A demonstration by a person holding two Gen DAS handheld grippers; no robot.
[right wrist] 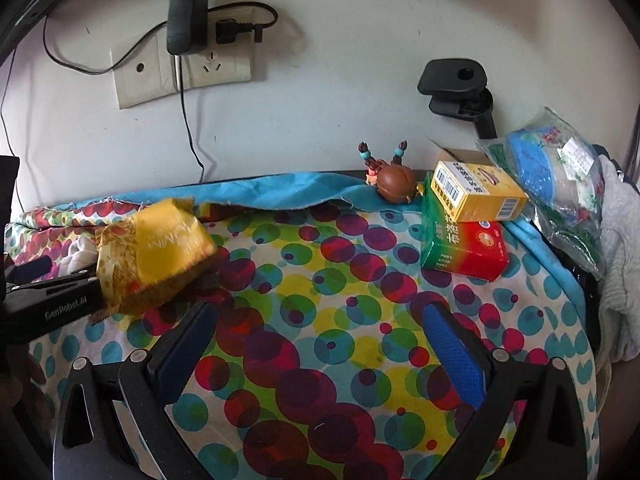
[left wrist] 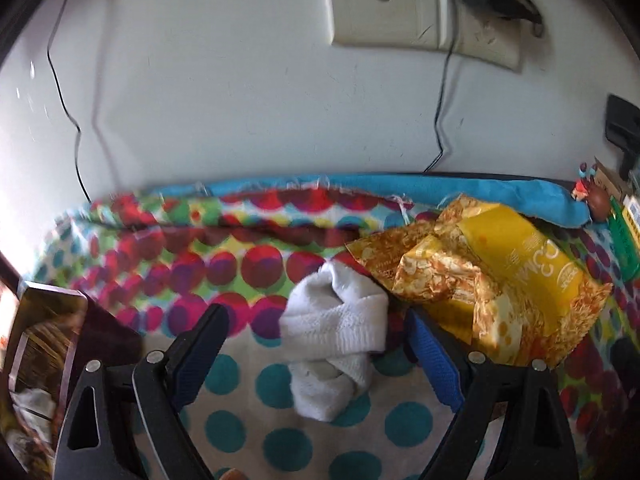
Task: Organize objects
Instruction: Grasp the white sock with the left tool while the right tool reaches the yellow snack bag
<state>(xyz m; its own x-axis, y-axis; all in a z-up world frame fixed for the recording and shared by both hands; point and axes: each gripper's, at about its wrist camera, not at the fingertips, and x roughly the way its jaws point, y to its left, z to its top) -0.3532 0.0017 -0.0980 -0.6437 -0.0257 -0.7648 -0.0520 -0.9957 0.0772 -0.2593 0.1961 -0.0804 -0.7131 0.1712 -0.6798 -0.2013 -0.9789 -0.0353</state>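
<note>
White sock (left wrist: 334,332) lies between open left tongs (left wrist: 316,320)

White wall (right wrist: 320,92) fills the upper frame, a socket plate (right wrist: 184,68) upper left; spotted cloth (right wrist: 320,320) covers the counter below

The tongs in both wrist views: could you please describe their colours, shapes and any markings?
Both pairs look alike. The left tongs and right tongs have glossy black, triangular frames with teardrop cut-outs and silver round pivot pins. Each finger carries a flat, textured blue pad. In the right wrist view, the body of the left tongs shows white "GenRobot.AI" lettering. No sleeves or cables of theirs are visible.
</note>
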